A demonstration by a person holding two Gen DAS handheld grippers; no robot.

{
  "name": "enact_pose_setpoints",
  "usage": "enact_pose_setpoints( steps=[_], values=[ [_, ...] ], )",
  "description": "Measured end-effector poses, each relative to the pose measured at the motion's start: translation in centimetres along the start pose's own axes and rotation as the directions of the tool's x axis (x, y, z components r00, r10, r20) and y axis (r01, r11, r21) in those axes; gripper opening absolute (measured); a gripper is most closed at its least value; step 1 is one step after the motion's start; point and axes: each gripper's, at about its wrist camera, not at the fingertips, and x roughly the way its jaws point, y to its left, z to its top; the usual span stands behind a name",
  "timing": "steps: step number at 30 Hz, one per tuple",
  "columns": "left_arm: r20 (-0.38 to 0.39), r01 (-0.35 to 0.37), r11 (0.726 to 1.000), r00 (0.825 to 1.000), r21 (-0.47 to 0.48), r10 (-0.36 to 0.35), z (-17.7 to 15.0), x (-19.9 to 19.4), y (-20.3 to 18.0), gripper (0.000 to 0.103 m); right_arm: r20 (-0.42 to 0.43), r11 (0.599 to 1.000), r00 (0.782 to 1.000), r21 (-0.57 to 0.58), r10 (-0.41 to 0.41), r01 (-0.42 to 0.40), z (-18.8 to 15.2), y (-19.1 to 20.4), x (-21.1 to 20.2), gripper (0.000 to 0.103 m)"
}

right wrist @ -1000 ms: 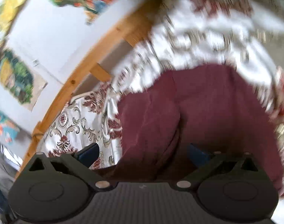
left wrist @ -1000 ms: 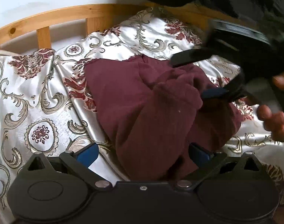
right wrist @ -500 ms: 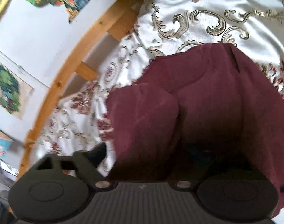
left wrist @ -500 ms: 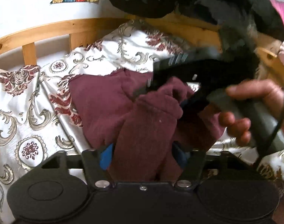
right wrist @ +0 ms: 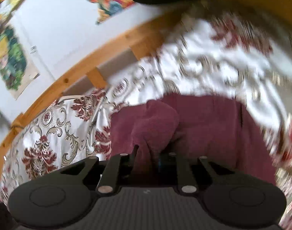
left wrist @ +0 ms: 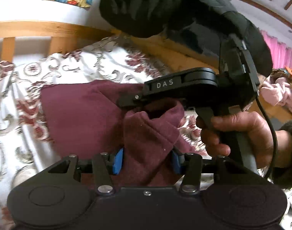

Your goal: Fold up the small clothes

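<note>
Maroon fleece fills the gap between the blue pads [left wrist: 118,161] of the left gripper [left wrist: 146,160], which is clenched on a bunched fold of the small garment [left wrist: 84,118]; the cloth bulges thick between the fingers and rises in a rounded hump just ahead of them. Above that hump, the right gripper [left wrist: 130,100] reaches in from the right side of the left wrist view, held by the right hand [left wrist: 240,134], and its tip meets the upper lip of the same fold. From its own blurred camera, the right gripper [right wrist: 148,159] has its fingers drawn close together with maroon cloth pinched between them, so it seems to be gripping the garment too. The rest of the piece lies spread on the bed, over a white satin cover [left wrist: 69,67] printed with red flowers and gold scrolls, with a wooden rail [left wrist: 40,28] behind. My judgement is that the garment is light, soft and limp, thick enough to hold a fold but prone to sagging and bunching; the satin beneath looks slippery, so the piece may slide when pulled. Holding at edges or corners, not at a wad in the middle, should give cleaner folds.
</note>
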Motion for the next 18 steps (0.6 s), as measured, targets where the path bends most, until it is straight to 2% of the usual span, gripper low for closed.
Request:
enact_pose_setpoints(
  steps=[3, 5, 10, 15, 18],
  values=[
    [-0.001, 0.040, 0.999, 0.999, -0.017, -0.040, 0.2, 0.7, -0.7, 0.051, 0.045, 0.990, 0.998, -0.128, -0.045, 0.051, 0.3, 0.2, -1.6, 0.018],
    [0.001, 0.074, 0.997, 0.997, -0.026, -0.074, 0.3, 0.6, -1.0, 0.052, 0.057, 0.985, 0.996, -0.159, -0.063, 0.071, 0.1, -0.3, -2.3, 0.018],
    [0.009, 0.118, 0.991, 0.993, -0.060, -0.118, 0.4, -0.1, -0.9, 0.059, 0.020, 0.988, 0.993, -0.101, -0.115, 0.116, -1.4, -3.8, -2.6, 0.018],
    [0.089, 0.087, 0.992, 0.993, -0.093, -0.078, 0.4, -1.6, 0.2, 0.068, -0.006, 0.991, 0.992, -0.047, -0.128, 0.128, -2.9, -6.2, -2.4, 0.018],
    [0.127, 0.049, 0.982, 0.992, -0.184, -0.026, 0.4, -2.0, 1.8, 0.070, -0.005, 0.991, 0.992, -0.053, -0.124, 0.123, -2.9, -6.5, -2.4, 0.018]
  ],
)
